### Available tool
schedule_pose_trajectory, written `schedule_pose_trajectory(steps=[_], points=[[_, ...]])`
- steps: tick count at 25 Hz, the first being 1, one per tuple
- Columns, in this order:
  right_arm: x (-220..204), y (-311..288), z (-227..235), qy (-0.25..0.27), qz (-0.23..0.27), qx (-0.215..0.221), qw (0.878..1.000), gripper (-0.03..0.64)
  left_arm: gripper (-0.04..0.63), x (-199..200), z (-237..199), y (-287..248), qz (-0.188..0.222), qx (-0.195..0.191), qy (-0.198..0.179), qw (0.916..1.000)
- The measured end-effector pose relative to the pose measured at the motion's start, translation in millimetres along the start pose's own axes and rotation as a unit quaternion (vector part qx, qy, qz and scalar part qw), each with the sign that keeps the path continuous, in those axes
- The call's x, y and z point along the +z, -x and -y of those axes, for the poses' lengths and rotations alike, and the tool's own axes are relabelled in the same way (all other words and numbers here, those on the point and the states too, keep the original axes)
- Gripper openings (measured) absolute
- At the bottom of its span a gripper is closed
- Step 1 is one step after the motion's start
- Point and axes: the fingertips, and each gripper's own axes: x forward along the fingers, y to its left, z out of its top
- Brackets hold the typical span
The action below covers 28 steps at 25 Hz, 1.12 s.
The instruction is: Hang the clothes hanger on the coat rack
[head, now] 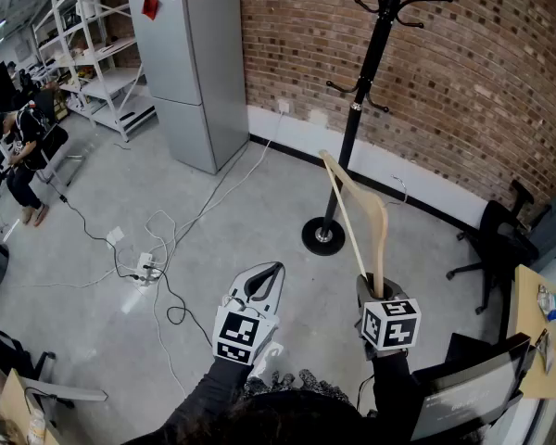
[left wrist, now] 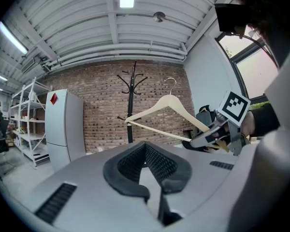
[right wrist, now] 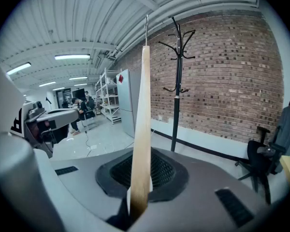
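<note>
Hanger well clear of coat rack

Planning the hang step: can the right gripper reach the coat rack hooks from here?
Probably not yet: right gripper, shut on the hanger, looks well short of the coat rack. Bare floor between, nothing blocking.

Colours: pale tan wooden clothes hanger with a silver wire hook, glossy black metal coat rack, set against a red-brown brick wall with pale mortar lines and a white skirting band. The left tool and right tool have light grey shells, black ribbed pads and cubes in black-and-white square markers; the sleeves are black. The tall fridge is silver-grey with a red diamond sticker, the metal shelving white, the smooth floor pale grey with white and black cables, and the office chair black.
</note>
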Motion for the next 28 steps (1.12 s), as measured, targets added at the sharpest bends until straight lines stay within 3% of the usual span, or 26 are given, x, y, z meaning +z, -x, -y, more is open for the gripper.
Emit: schedule_pose_trajectory(steps=[16, 28], points=[[13.9, -48.3, -13.5, -0.005, -0.018, 0.007, 1.0, 0.043, 0.008, -15.1, -46.5, -10.6, -0.009, 0.013, 0.011, 0.9998], [48.4, -142.7, 3.0, -0.006, -0.027, 0.022, 0.999, 0.043, 0.008, -26.4, -110.6, -77.9, -0.019, 0.022, 0.009, 0.9995]])
